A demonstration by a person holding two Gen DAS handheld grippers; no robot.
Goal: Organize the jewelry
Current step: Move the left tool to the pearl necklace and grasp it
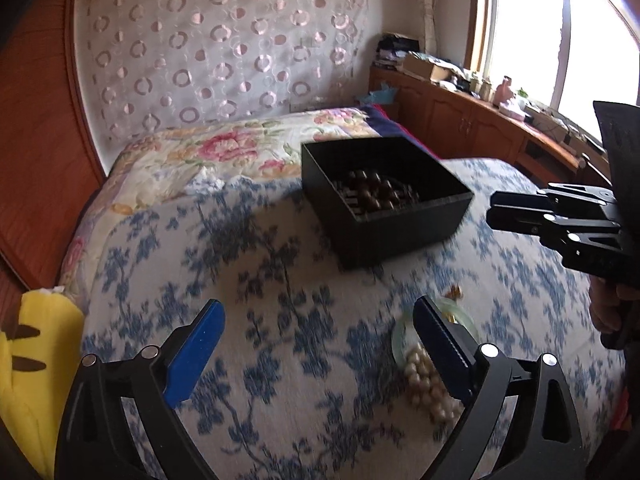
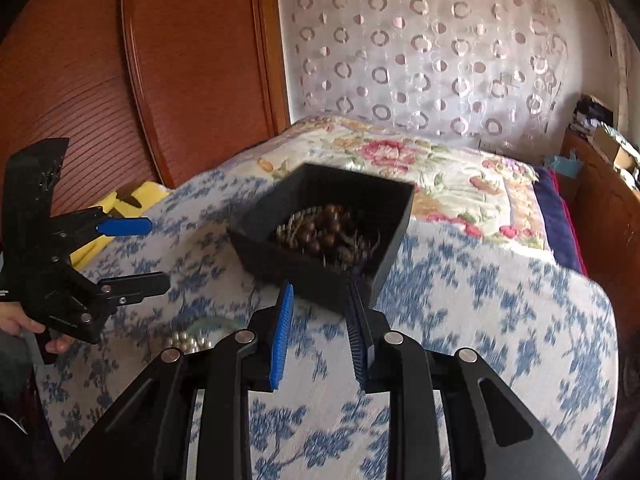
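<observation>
A black open box (image 1: 404, 220) sits on the blue-flowered bedspread, holding dark brown wooden beads (image 1: 374, 192) and chains. It also shows in the right wrist view (image 2: 320, 288) with the beads (image 2: 326, 232) inside. A pearl strand (image 1: 426, 384) and a pale green bangle (image 1: 466, 314) lie on the bedspread by my left gripper's right finger. The pearls (image 2: 188, 342) show low left in the right wrist view. My left gripper (image 1: 318, 312) is open and empty above the bedspread. My right gripper (image 2: 320, 292) is open and empty just in front of the box.
A bed with a floral quilt (image 1: 208, 152) runs back to a curtained wall. A wooden wardrobe (image 2: 160, 80) stands at the left. A yellow plush toy (image 1: 36, 360) lies at the bed's left edge. A cluttered wooden cabinet (image 1: 460, 108) stands under the window.
</observation>
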